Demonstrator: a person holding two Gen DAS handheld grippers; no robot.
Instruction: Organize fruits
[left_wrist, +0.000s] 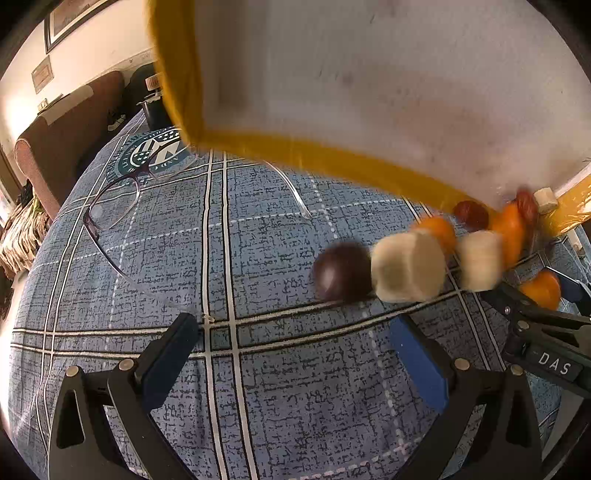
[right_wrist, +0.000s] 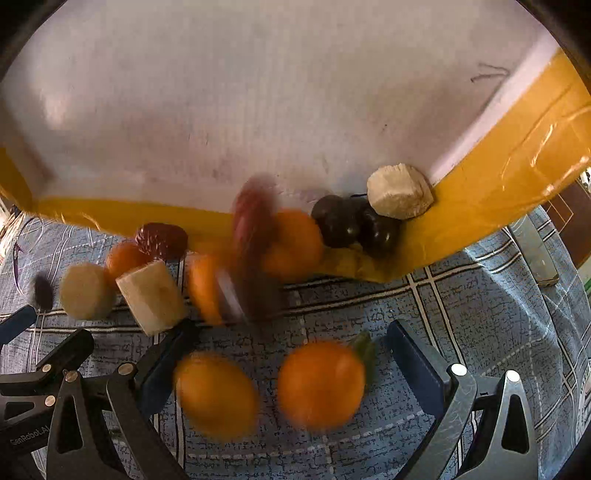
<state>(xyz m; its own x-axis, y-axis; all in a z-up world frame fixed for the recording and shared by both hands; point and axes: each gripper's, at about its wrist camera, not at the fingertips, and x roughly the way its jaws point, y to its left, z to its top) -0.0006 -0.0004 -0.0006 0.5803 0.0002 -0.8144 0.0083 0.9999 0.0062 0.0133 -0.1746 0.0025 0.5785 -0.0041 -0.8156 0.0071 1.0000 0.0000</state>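
Your left tool (left_wrist: 295, 354) was open w/ nothing btwn its jaws. Your right tool (right_wrist: 291, 362) was also open, two blurred oranges (right_wrist: 317, 384) lying btwn its fingers on the blue plaid cloth (right_wrist: 480, 325). The tilted yellow-rimmed tray (right_wrist: 480, 206) spilled fruit: banana chunks (left_wrist: 406, 271), dark plum (left_wrist: 341, 271). Eyeglasses (left_wrist: 110, 206) lay nearby.

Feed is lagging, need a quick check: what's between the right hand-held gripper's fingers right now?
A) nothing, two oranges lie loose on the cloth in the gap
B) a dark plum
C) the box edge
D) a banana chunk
A: the right hand-held gripper is open, and two blurred oranges lie on the blue plaid cloth between its fingers, ungripped.
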